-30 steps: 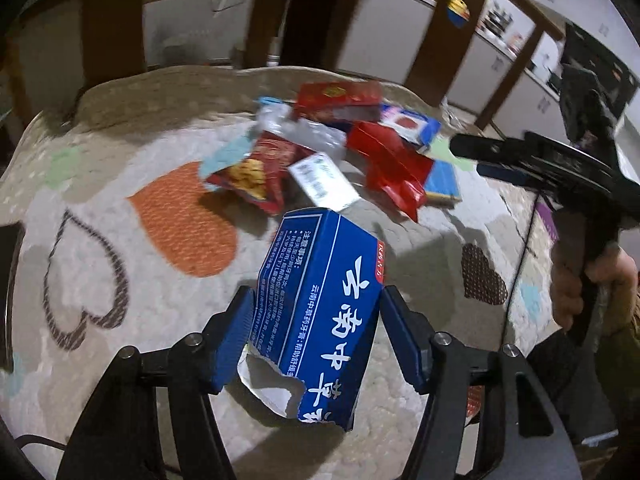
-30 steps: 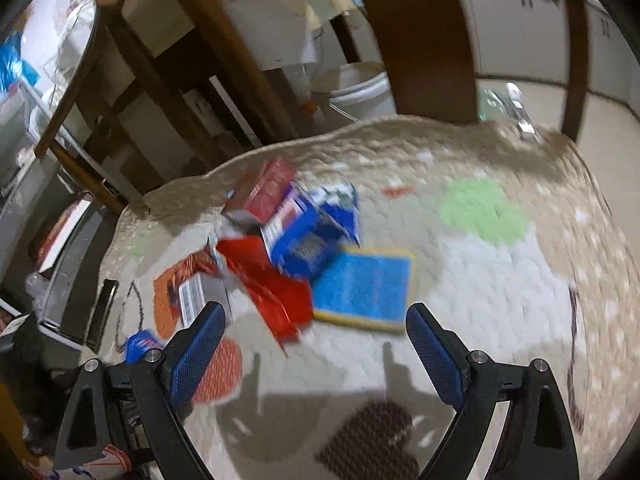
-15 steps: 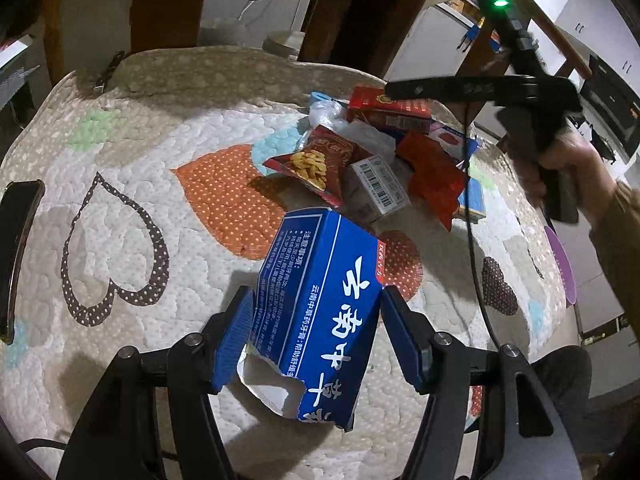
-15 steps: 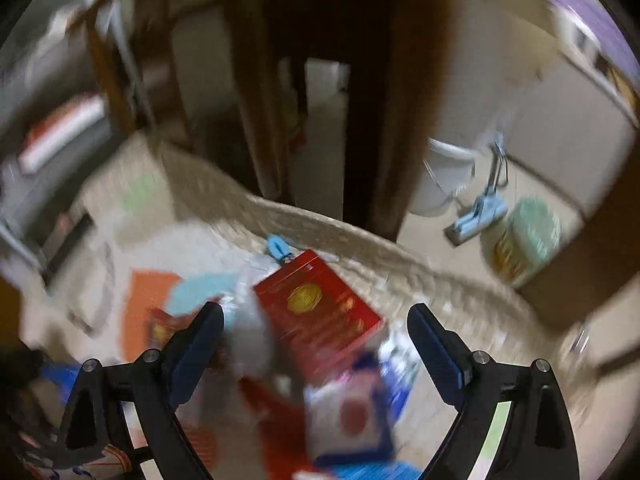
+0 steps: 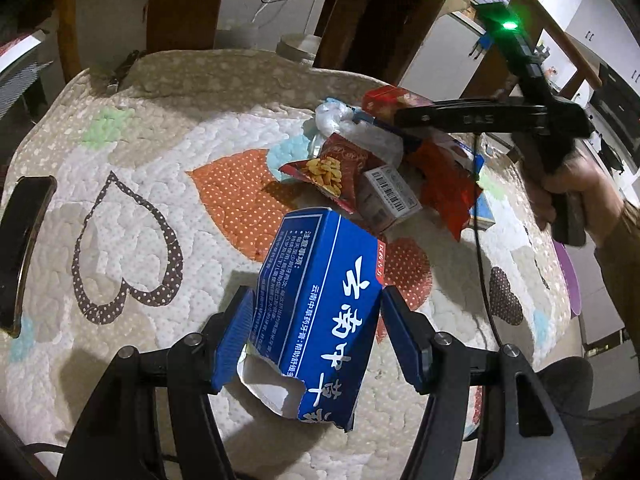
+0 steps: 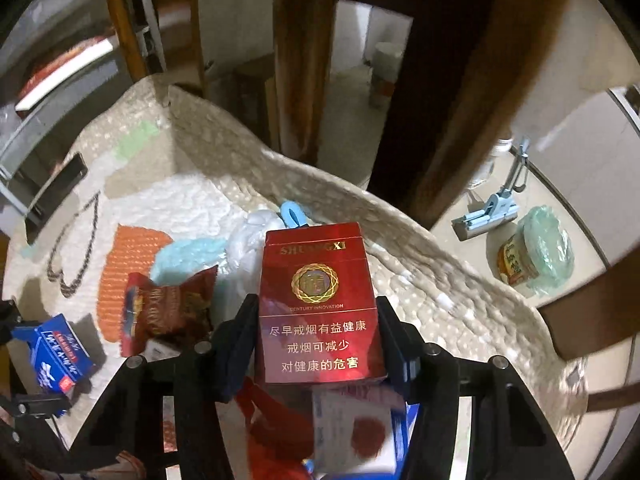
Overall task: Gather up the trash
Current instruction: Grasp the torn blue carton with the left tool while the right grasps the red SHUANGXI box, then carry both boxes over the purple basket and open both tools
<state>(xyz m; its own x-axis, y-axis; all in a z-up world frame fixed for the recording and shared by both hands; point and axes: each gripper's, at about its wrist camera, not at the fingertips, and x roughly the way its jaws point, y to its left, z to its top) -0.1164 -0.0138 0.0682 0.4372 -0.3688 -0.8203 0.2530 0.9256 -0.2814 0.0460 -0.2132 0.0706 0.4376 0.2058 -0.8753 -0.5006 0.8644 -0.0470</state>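
Swinging across the quilted bench (image 5: 132,128) to the far side of the trash pile (image 5: 360,184), the right gripper (image 6: 316,344) has just been closing, and its fingers now clamp the red pack (image 6: 318,308) by its long sides. Nearer than the pile, the left gripper (image 5: 316,344) grips the torn blue box (image 5: 320,304), fingers on both sides. Both look like light, crushable cardboard, best pinched gently across the flat faces.
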